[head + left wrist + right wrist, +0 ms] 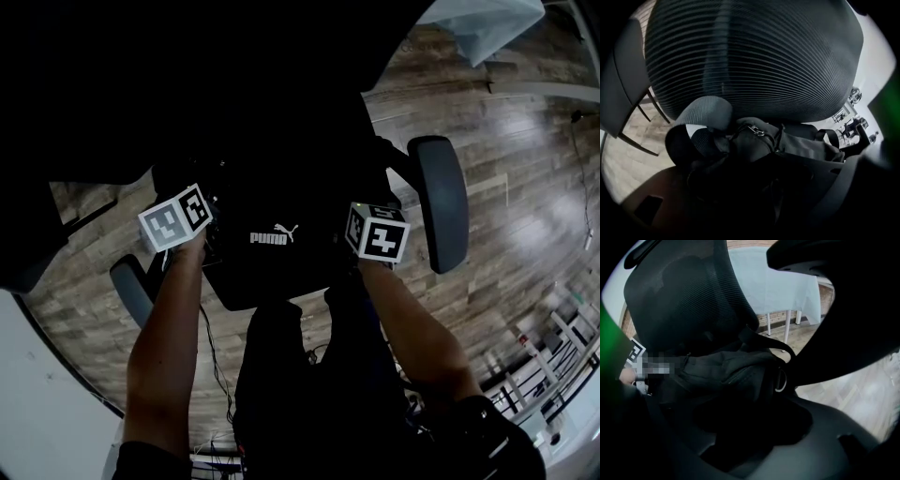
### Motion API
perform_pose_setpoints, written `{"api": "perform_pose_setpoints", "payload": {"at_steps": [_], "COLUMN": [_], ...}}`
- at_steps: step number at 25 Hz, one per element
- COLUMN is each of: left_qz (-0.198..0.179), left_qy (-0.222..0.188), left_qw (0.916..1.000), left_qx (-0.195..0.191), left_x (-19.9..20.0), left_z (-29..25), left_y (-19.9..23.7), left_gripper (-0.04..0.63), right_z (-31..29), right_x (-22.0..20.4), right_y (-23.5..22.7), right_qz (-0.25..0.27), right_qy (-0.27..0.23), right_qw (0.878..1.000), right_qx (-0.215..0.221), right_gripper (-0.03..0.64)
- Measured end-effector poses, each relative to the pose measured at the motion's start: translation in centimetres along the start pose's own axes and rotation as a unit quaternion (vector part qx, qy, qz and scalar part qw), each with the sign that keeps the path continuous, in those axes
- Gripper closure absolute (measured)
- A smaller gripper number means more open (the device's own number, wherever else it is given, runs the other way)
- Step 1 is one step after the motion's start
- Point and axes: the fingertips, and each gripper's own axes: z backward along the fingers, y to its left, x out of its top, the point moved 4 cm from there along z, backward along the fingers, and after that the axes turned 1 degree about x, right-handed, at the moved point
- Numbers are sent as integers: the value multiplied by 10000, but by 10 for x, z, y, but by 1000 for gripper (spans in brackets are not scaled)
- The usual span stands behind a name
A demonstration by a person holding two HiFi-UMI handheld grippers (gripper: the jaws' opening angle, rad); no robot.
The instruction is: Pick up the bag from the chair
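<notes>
A black bag [272, 253] with a white Puma logo lies on the seat of a black office chair [281, 141]. My left gripper [202, 246] is at the bag's left end and my right gripper [352, 253] at its right end, both pointing steeply down. In the left gripper view the bag [773, 145], with its buckle and straps, fills the space between the jaws of the left gripper [754, 197], in front of the mesh backrest [750, 56]. In the right gripper view the bag's [731, 369] end with a metal ring [780, 379] sits between the jaws of the right gripper [745, 427]. Both appear shut on it.
The chair's armrests [441, 202] [131, 291] flank the bag on either side. The floor [525, 169] is wood plank. A table with a pale cloth [783, 287] stands behind the chair. Cables trail on the floor near the person's legs [220, 375].
</notes>
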Motion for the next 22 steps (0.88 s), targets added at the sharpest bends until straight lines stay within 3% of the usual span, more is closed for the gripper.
{"api": "perform_pose_setpoints", "payload": {"at_steps": [2,9,22], "left_qz": [-97,-459,-474], "left_qy": [5,-15,-154], "left_qw": [9999,9989,9987], "left_qx": [39,40,137], "left_x": [-1,-10,-39], "left_z": [5,30,69], "left_y": [-6,-22,-31], "left_gripper": [294,409,497], "right_z": [1,12,43], "right_x": [1,-1,-5], "right_y": [4,11,22], "right_qz": [-38,295,721], "right_qy": [-8,-67,-218], "right_qw": [9999,9993,9965], "right_qx": [99,213,366], "right_gripper": [371,445,499]}}
